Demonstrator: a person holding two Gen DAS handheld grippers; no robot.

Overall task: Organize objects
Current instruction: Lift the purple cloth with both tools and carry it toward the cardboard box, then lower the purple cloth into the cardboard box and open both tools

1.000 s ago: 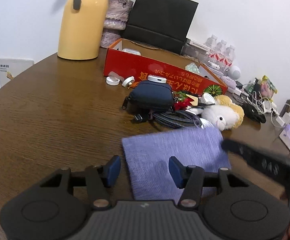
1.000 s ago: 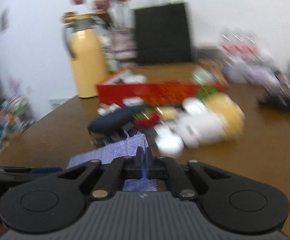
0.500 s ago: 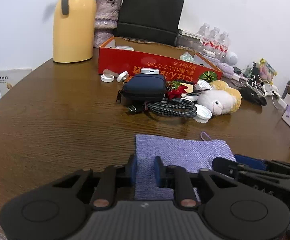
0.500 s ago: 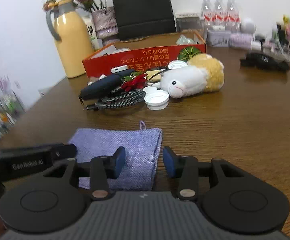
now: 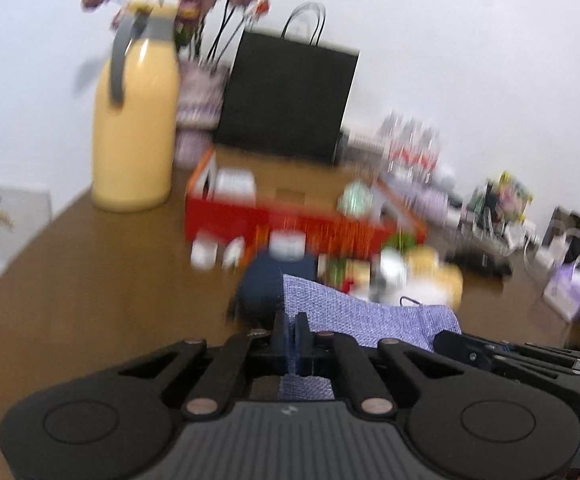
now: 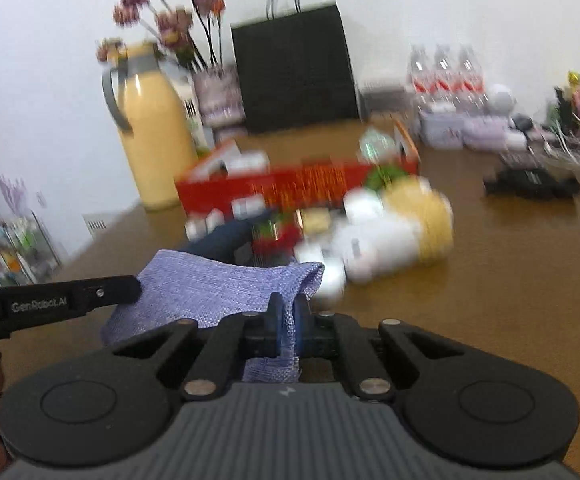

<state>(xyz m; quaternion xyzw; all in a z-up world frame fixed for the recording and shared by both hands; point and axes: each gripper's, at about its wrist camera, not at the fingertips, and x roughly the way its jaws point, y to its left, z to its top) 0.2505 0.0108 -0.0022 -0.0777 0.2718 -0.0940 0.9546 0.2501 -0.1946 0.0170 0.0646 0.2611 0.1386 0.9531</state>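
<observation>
My right gripper (image 6: 286, 322) is clamped on the near edge of the purple cloth (image 6: 210, 288), fabric pinched between the pads, jaws just closed on it. Left gripper (image 6: 90, 296) comes in from the left, tip at the cloth's left side. Cloth sags between them, above the brown table (image 6: 510, 280). Behind, blurred: red box (image 6: 290, 188), plush toy (image 6: 402, 232), yellow jug (image 6: 154, 136), black bag (image 6: 294, 68).
</observation>
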